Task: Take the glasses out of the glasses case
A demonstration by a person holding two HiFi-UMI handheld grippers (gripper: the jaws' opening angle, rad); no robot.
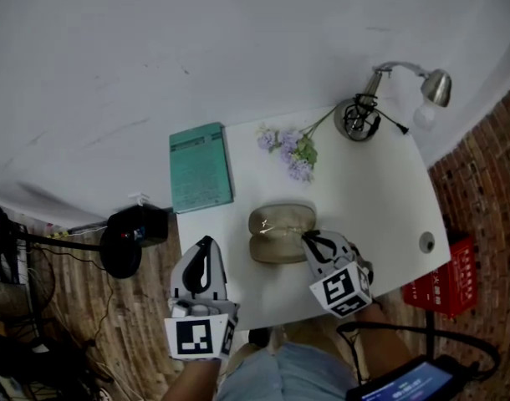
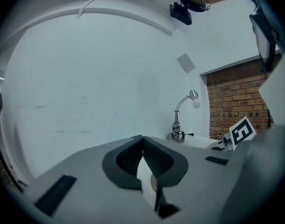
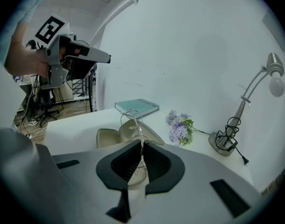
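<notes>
The right gripper (image 3: 141, 143) had its jaws pressed together on the thin wire frame of the glasses (image 3: 137, 127). The frame stood almost upright between the jaws, and one round lens ring showed above the tips. Directly behind and under the glasses lay the glasses case (image 3: 106, 138), open, with its two beige halves spread on the white worktop (image 3: 72, 125). Whether the lower part of the glasses touched the case could not be told.

In the head view the case (image 1: 280, 232) was near the front edge of the worktop (image 1: 380, 199), and the right gripper (image 1: 305, 239) had its tips at the right side of the case. The left gripper (image 1: 206, 242) was beside the left edge of the worktop, apart from the case. In its own view the left gripper (image 2: 142, 138) had its jaws together with nothing between them, and it pointed toward the white wall (image 2: 86, 87).

Behind the case, a teal book (image 1: 201, 167) lay at the left rear corner of the worktop. A bunch of purple flowers (image 1: 293, 150) lay in the middle rear, and a desk lamp (image 1: 359, 117) stood at the right rear. A red crate (image 1: 449, 278) was on the floor to the right of the worktop.
</notes>
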